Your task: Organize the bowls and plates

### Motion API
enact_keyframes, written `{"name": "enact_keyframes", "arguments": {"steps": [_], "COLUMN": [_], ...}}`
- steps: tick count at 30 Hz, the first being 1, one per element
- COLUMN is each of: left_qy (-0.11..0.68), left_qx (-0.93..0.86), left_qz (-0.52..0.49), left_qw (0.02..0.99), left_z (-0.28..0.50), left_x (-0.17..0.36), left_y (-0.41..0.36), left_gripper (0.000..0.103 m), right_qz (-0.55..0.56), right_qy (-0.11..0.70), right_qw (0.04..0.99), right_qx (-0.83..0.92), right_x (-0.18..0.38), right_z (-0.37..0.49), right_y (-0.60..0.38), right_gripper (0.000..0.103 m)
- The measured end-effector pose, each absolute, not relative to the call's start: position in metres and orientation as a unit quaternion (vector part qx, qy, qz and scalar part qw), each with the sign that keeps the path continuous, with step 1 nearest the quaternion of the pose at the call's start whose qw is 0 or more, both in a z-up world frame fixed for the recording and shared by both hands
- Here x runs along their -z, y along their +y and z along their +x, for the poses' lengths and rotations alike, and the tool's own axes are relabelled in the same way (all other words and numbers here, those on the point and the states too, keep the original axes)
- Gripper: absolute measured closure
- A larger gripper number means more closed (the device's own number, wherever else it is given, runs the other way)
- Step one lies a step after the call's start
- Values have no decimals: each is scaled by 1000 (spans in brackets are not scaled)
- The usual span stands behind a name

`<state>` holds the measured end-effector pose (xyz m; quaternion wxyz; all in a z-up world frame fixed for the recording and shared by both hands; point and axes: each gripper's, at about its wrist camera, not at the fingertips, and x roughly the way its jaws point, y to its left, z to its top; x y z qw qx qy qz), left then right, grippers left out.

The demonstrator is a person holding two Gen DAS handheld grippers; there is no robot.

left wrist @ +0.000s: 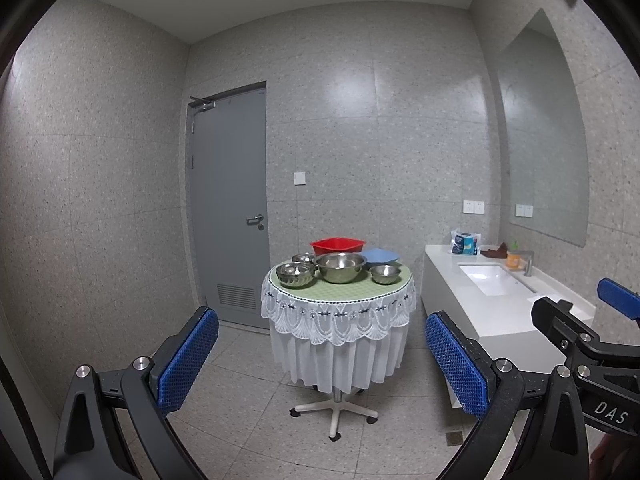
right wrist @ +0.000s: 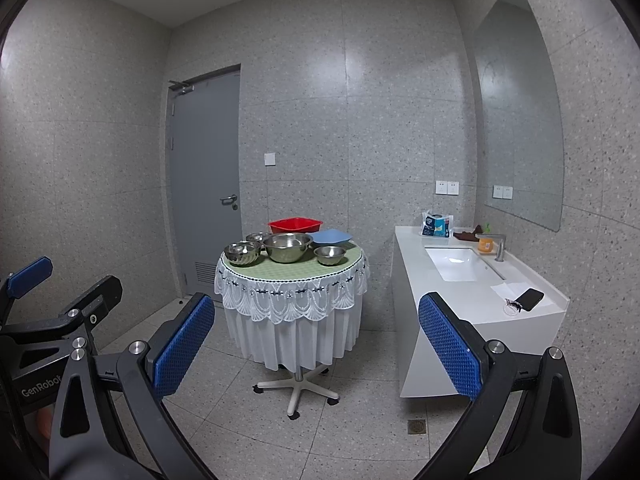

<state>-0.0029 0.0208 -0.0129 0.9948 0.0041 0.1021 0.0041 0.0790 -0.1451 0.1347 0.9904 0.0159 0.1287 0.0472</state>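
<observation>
A round table [left wrist: 304,292] [right wrist: 260,272] with a green top and white lace cloth stands mid-room. On it are a large steel bowl [left wrist: 340,267] [right wrist: 288,247], a ribbed steel bowl [left wrist: 295,274] [right wrist: 242,254], a small steel bowl [left wrist: 385,274] [right wrist: 330,255], another small steel bowl [left wrist: 303,257] [right wrist: 257,237], a red basin [left wrist: 338,245] [right wrist: 295,225] and a blue plate [left wrist: 380,257] [right wrist: 331,237]. My left gripper [left wrist: 322,354] and right gripper [right wrist: 316,344] are both open and empty, well short of the table.
A white sink counter [left wrist: 500,300] [right wrist: 532,276] stands at the right, with a phone [right wrist: 530,299], a faucet [right wrist: 500,246], an orange bottle and a packet. A grey door [left wrist: 228,204] is behind the table. A floor drain [right wrist: 416,425] lies near the counter.
</observation>
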Motion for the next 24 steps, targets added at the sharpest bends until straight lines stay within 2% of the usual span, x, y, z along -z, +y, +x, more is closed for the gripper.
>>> {"name": "enact_keyframes", "arguments": {"steps": [24], "left_qy": [103], "left_qx": [-4], "left_qz": [3], "left_qw": [995], "left_z": [-3], "left_x": [15], "left_y": [18], "left_gripper": [1], "right_qz": [16], "right_qy": [132], "right_qw": [990], "right_qx": [-47], "right_x": [-131], "right_z": [92], "right_y": [-145], "right_gripper": [0]}}
